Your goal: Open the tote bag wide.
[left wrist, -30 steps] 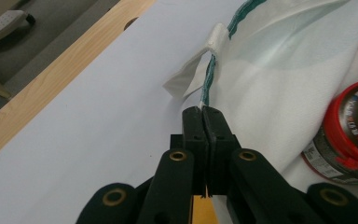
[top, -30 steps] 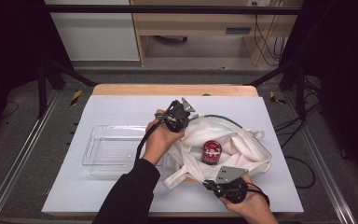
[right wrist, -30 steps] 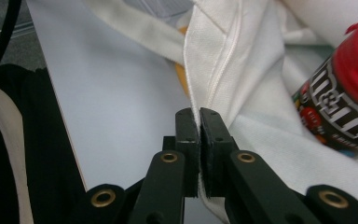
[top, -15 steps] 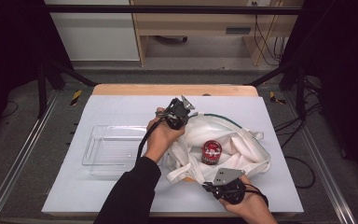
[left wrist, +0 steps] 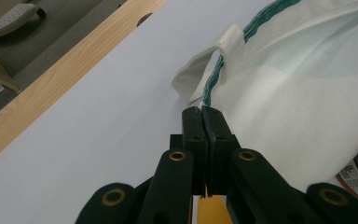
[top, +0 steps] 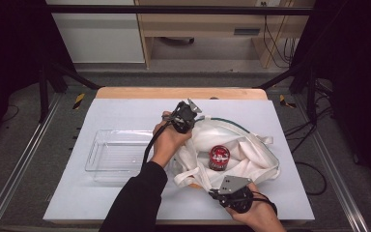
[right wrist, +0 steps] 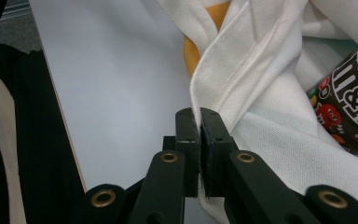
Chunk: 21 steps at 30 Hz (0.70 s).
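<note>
White cloth bag (top: 251,150) spread on the right half of the tabletop (top: 125,203), mouth open. Green-trimmed rim toward the far edge, white handles (top: 186,176) toward the near edge. Red-lidded candy jar (top: 219,157) upright inside the bag, about midway between the two grippers. Orange object (right wrist: 200,42) partly hidden under the near handle; identity unclear.

Left gripper (top: 196,119) near the tabletop centre, jaws closed on the bag's green-trimmed rim beside a handle loop (left wrist: 200,77); cloth pinched between the pads in the left gripper view.

Right gripper (top: 211,192) close to the near edge, jaws clamped on the bag's near white hem (right wrist: 223,88); folded seam caught between the pads in the right gripper view.

Clear plastic tray (top: 96,164) on the left half of the tabletop, just left of the left forearm, apart from the bag.
</note>
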Motion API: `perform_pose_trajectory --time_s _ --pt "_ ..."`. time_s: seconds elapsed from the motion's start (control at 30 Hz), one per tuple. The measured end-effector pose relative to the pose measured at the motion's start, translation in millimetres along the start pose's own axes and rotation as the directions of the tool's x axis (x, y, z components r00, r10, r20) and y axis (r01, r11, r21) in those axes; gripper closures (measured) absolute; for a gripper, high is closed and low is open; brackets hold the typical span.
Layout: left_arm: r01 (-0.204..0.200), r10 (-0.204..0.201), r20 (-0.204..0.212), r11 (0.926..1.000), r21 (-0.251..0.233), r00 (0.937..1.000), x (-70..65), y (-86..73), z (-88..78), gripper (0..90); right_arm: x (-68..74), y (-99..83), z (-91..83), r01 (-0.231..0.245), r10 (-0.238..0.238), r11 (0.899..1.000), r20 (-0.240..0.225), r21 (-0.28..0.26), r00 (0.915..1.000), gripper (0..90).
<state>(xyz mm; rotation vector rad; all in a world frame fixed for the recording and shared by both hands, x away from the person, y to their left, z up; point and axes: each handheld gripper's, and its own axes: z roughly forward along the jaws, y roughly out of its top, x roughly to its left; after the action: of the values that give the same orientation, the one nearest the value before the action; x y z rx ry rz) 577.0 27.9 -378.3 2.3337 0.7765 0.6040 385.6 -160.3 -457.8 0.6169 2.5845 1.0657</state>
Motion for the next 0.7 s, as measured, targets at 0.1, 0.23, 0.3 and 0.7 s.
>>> perform_pose_trajectory --time_s 0.1,0.23,0.3,0.7 --pt "-0.004 0.004 -0.003 1.0000 0.003 1.0000 -0.9 -0.1 0.4 89.0 0.1 -0.3 0.4 -0.006 0.006 1.000 -0.001 0.003 1.0000 87.5" --pt "-0.006 0.006 -0.004 1.0000 0.004 1.0000 -1.7 -3.0 -0.2 89.0 -0.9 -1.3 3.5 -0.014 0.014 1.000 -0.006 0.009 0.9999 87.4" --pt "0.001 -0.001 0.003 0.9999 0.013 1.0000 -1.3 -4.4 1.8 89.0 -1.5 -1.6 4.6 -0.018 0.018 1.000 -0.008 0.013 0.9998 87.2" --pt "-0.006 0.006 0.008 0.9994 0.035 1.0000 -2.8 -7.9 4.1 88.9 -11.9 0.1 -26.8 -0.095 0.099 0.991 0.035 -0.090 0.9945 56.9"
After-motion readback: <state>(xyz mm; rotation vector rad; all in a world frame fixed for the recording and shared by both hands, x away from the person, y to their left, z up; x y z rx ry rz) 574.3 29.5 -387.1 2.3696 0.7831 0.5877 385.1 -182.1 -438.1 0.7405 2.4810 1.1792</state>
